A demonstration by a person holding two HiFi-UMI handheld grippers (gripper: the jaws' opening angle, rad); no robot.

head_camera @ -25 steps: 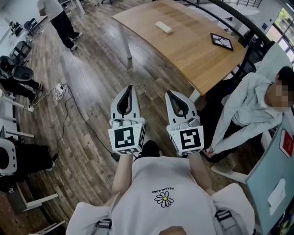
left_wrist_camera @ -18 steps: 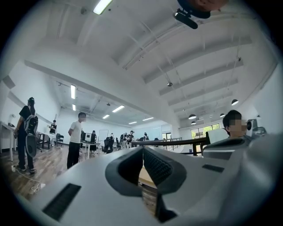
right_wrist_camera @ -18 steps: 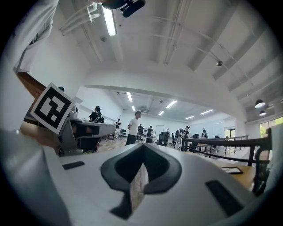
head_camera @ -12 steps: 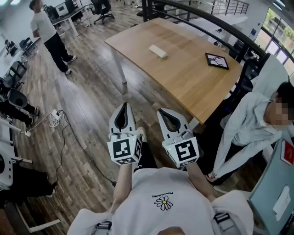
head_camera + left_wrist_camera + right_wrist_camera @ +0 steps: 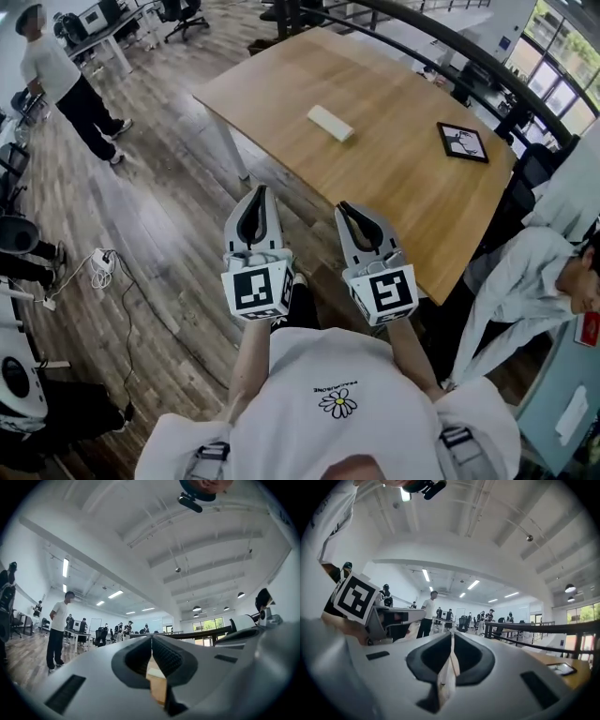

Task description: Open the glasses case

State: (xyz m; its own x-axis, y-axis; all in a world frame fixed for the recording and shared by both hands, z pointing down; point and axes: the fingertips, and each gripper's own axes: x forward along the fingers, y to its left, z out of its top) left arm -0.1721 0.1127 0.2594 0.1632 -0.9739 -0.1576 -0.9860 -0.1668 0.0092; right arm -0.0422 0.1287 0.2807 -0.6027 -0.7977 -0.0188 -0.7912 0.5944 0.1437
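Both sets of jaws are pressed together on nothing. The left gripper (image 5: 260,192) and right gripper (image 5: 345,208) hang side by side over the floor (image 5: 159,216), near the table (image 5: 394,187) edge. The case (image 5: 330,123) lies on the table well ahead, looking closed, apart from a tablet (image 5: 462,142).

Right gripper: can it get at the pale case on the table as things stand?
Probably yes. The pale case lies alone on the wooden table, with nothing between it and the right gripper; the tablet sits well aside. But the gripper is shut and short of it, so it must advance and open.
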